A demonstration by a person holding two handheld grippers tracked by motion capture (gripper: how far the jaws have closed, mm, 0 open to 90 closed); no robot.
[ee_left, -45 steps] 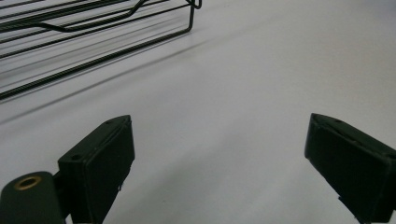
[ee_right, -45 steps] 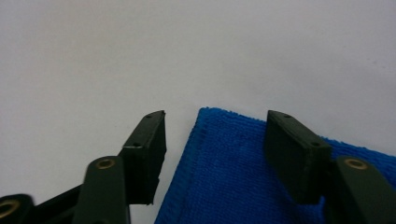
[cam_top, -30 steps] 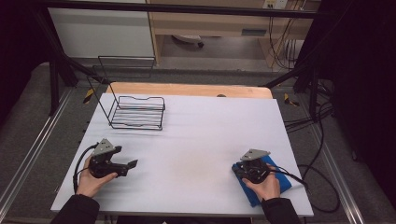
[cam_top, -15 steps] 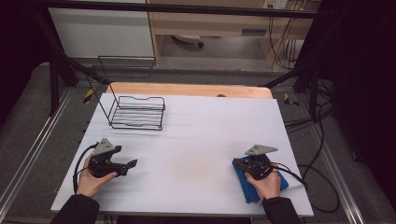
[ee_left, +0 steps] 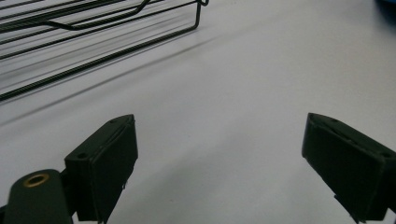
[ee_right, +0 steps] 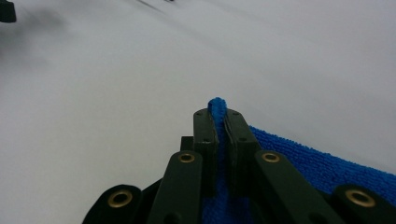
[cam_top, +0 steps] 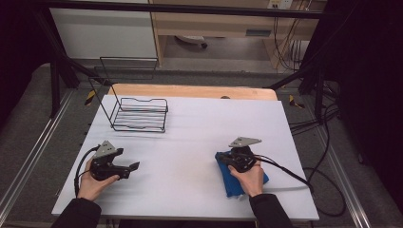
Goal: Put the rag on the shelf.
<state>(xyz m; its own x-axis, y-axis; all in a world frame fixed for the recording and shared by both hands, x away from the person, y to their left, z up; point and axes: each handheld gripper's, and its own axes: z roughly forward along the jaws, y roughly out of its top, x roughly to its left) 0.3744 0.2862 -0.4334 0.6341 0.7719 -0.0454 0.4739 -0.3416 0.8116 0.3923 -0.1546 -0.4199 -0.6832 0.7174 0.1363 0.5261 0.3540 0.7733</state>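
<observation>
Table (cam_top: 190, 142) carries a wire rack (cam_top: 140, 114) at its far left, nothing on it. Blue cloth (cam_top: 237, 183) lies near your right edge – your right gripper (ee_right: 219, 119) has its fingers pinched on a fold. Left gripper (ee_left: 219, 154) fingers wide, idle – grasp done, moving the cloth remains

high view hangs above the person's side, looking forward and down over the whole white table (cam_top: 199, 128). each gripper view skims low and close along its own jaws. the left one shares the wire rack (ee_left: 93, 28) with the high view.
</observation>
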